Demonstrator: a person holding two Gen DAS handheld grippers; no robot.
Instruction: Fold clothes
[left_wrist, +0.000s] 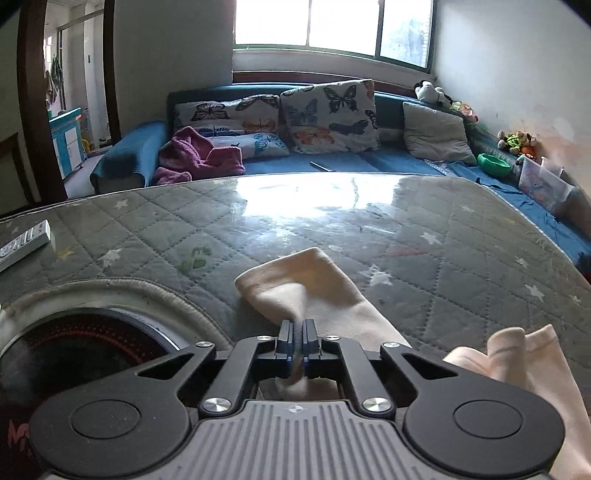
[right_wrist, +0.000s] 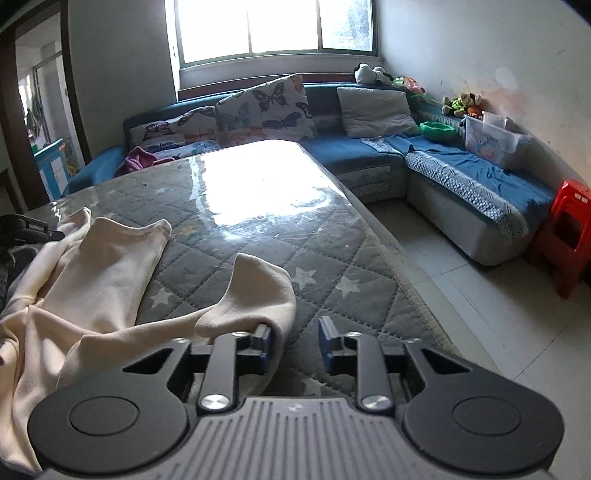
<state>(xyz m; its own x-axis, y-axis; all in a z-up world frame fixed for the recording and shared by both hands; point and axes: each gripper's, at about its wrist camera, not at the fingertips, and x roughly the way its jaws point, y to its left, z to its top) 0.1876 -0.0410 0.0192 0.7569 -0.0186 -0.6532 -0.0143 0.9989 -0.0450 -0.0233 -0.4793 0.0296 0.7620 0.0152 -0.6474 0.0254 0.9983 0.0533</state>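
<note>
Left wrist view: my table (left_wrist: 258, 221) carries the cream garment (left_wrist: 325, 291), rumpled along the near edge, its two sleeve-like ends pointing away toward the sofa (right_wrist: 369, 155) (long axis roughly crosswise, I judge). My left gripper (left_wrist: 297, 332) is pinched tight on cloth, probably to lift an edge. My right gripper (right_wrist: 295, 341) stands wide, gripping nothing, one finger touching fabric.
</note>
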